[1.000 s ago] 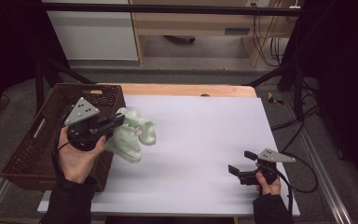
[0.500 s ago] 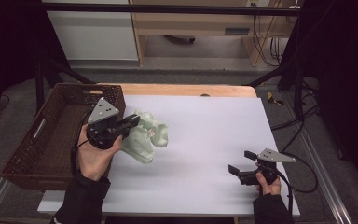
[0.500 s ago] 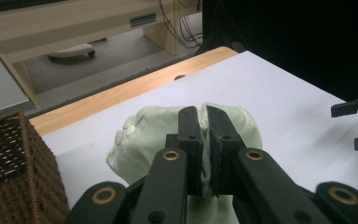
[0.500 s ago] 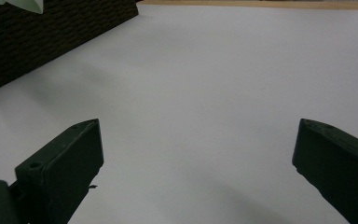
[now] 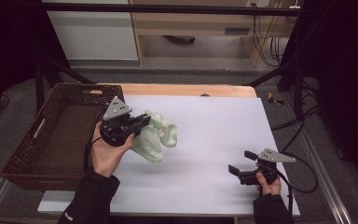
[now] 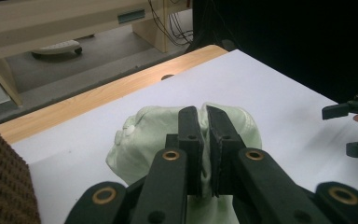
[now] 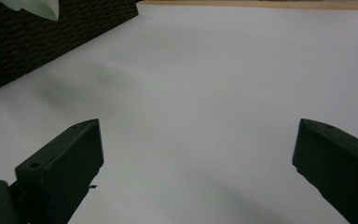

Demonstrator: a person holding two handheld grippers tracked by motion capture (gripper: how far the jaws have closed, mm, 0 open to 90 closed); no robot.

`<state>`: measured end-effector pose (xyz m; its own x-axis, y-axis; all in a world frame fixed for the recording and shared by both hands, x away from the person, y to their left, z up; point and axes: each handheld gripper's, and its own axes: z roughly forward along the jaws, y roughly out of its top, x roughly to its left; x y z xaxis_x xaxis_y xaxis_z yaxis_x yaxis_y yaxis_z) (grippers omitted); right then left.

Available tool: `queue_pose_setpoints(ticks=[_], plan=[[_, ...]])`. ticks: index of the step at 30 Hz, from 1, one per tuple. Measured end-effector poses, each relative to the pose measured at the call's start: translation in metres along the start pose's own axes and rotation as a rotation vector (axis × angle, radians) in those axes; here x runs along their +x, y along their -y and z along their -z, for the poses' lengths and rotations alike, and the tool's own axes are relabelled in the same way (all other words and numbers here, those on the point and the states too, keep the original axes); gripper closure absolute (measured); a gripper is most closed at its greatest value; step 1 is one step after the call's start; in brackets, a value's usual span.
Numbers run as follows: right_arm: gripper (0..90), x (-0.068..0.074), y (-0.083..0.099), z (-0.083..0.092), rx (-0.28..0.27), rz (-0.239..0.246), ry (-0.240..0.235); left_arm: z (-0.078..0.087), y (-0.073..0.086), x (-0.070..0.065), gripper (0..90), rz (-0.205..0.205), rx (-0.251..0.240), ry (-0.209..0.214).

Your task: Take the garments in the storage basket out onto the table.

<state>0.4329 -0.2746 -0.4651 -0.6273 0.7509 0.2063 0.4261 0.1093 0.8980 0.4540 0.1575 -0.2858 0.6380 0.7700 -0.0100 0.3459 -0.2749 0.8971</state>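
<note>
cloth: pale green, crumpled, bunched | my left gripper is pinching a fold of it, the rest hanging below and ahead of the jaws, above the table | my right gripper is resting spread wide, well apart from the cloth

Two black hand-held grippers, left and right, each topped by a grey three-cornered plate with small screw holes. Brass-ringed pivots along black jaw links. Black cables trailing behind. Dark long sleeves to the wrists.
</note>
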Motion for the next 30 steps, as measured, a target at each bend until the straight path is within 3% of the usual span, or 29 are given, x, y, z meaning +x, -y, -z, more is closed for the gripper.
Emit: queue_pose_setpoints(ticks=[11,30], plan=[[2.5,0.000,0.000,0.000,-0.002,-0.001,0.001,-0.024,-0.001,-0.007,84.5,0.006,0.013,0.032],[2.5,0.000,0.000,0.000,0.000,0.000,0.000,-0.064,0.002,-0.015,84.5,0.005,0.037,0.039]])
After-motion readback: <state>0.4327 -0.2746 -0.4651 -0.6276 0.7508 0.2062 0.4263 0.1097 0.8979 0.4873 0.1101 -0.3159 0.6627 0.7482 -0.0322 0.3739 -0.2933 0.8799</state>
